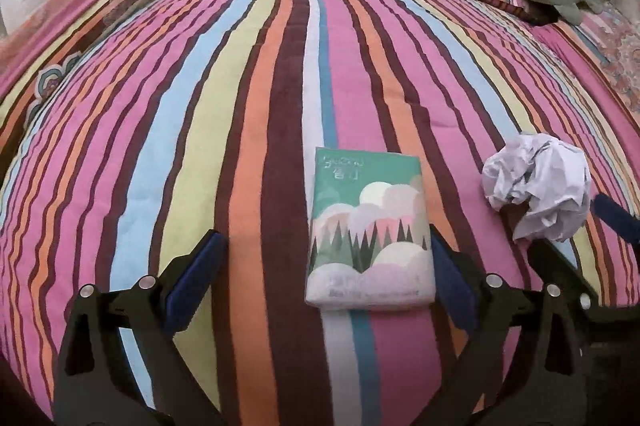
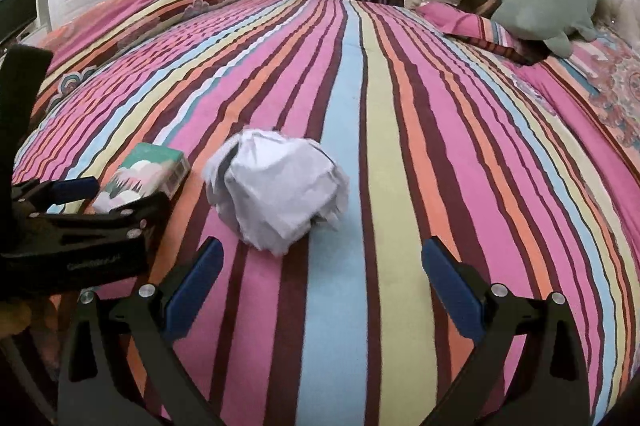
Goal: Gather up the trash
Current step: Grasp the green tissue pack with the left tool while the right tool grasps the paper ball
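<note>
Left gripper [image 1: 326, 250]: jaws apart, tissue pack [image 1: 370, 226] lying between them, nearer the right finger. Right gripper [image 2: 322, 258]: jaws apart, empty, crumpled paper ball [image 2: 276, 189] just beyond on the striped bedspread [image 2: 400, 105]. Far right: green plush toy [image 2: 548, 5] by the headboard.

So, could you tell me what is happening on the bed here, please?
A person is clearing trash off a striped bedspread with a handheld gripper in each hand. The left gripper is open and lined up on a green tissue pack, whose near end lies between its fingers. The right gripper is also open, just short of a crumpled paper ball. Neither item has been gripped yet. A green plush toy lies by the headboard.
</note>
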